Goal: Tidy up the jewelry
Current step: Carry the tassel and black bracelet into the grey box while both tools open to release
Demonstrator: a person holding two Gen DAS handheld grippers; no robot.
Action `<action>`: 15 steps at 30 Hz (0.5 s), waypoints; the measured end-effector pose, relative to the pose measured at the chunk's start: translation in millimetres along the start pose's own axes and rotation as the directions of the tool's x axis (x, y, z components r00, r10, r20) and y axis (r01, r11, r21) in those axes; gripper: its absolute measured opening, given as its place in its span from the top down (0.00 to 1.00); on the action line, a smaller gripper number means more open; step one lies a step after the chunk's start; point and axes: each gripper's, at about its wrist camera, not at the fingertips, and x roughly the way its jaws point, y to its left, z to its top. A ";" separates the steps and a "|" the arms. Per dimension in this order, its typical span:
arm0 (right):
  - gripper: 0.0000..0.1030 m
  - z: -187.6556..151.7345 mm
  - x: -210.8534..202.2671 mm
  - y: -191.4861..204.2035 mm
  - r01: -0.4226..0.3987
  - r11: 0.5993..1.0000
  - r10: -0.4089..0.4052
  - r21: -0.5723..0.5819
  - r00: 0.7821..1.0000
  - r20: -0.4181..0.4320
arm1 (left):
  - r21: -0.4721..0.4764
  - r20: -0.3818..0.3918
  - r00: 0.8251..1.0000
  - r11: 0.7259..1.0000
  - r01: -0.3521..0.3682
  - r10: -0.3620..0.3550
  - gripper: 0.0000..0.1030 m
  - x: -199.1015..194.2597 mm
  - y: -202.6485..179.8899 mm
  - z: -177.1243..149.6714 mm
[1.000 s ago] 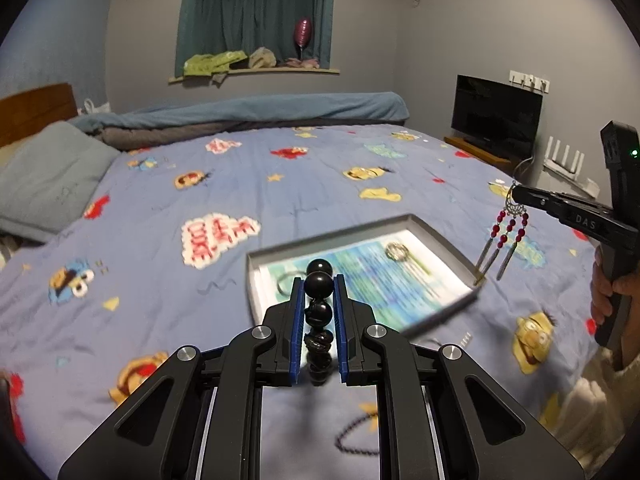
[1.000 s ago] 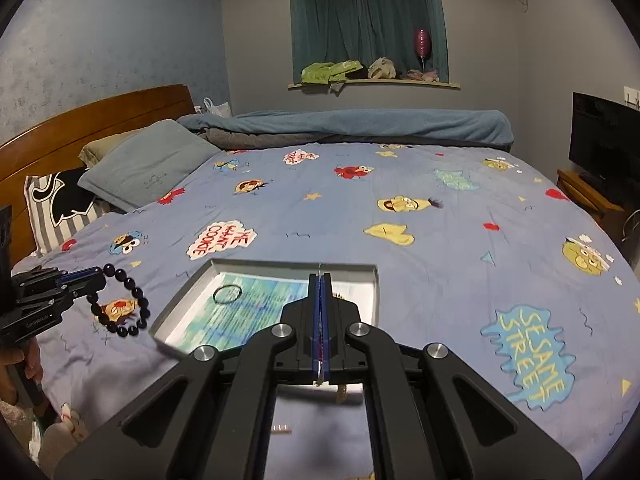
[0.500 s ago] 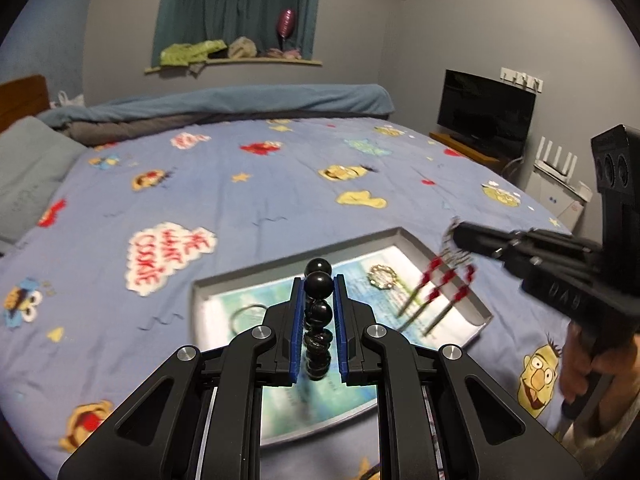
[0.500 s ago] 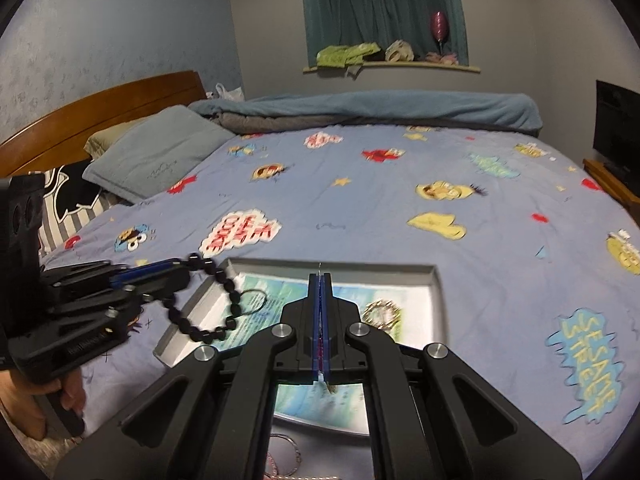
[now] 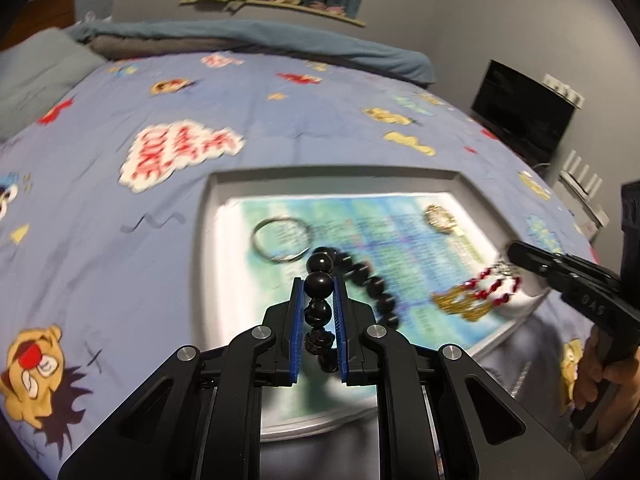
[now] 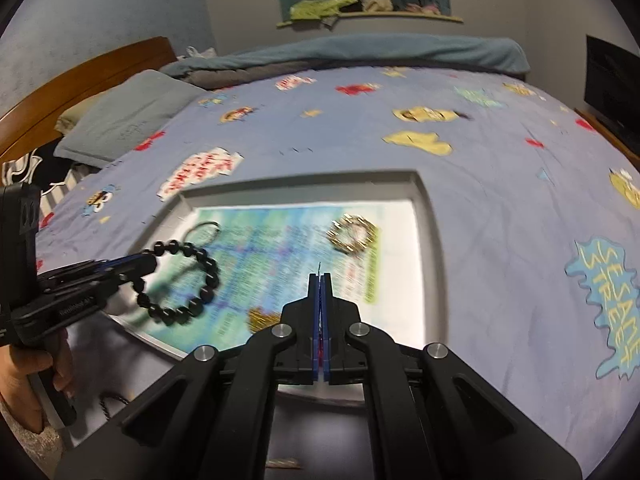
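A grey tray (image 5: 332, 172) with a printed liner lies on the bed; it also shows in the right wrist view (image 6: 430, 216). My left gripper (image 5: 319, 286) is shut on a black bead bracelet (image 5: 362, 270), held over the tray's near left part; the bracelet hangs as a loop in the right wrist view (image 6: 188, 280). My right gripper (image 6: 320, 280) is shut on a red-bead earring (image 5: 494, 284) with metal drops, low over the tray's near right. A silver ring (image 5: 281, 238) and a gold bracelet (image 6: 352, 234) lie in the tray.
The bed has a blue cartoon sheet (image 6: 500, 152), a pillow (image 6: 132, 116) and wooden headboard at the left. A TV (image 5: 524, 116) stands to the right. A dark chain (image 6: 110, 404) lies on the sheet in front of the tray.
Both grippers have moved forward and down over the tray. The black bracelet and the red earring now hang just above the liner; the tray looks larger and nearer.
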 end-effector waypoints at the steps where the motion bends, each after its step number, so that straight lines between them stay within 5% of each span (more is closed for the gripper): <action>1: 0.99 -2.1 1.3 -3.6 0.006 1.000 -0.006 0.006 1.000 -0.006 | -0.012 -0.010 1.000 1.000 -0.002 0.002 0.86 2.7 4.1 -3.0; 15: 0.97 -19.1 -0.3 -17.0 0.132 0.991 -0.132 -0.026 0.991 0.000 | 0.060 0.007 0.998 0.996 -0.061 0.061 0.86 5.4 5.3 -16.6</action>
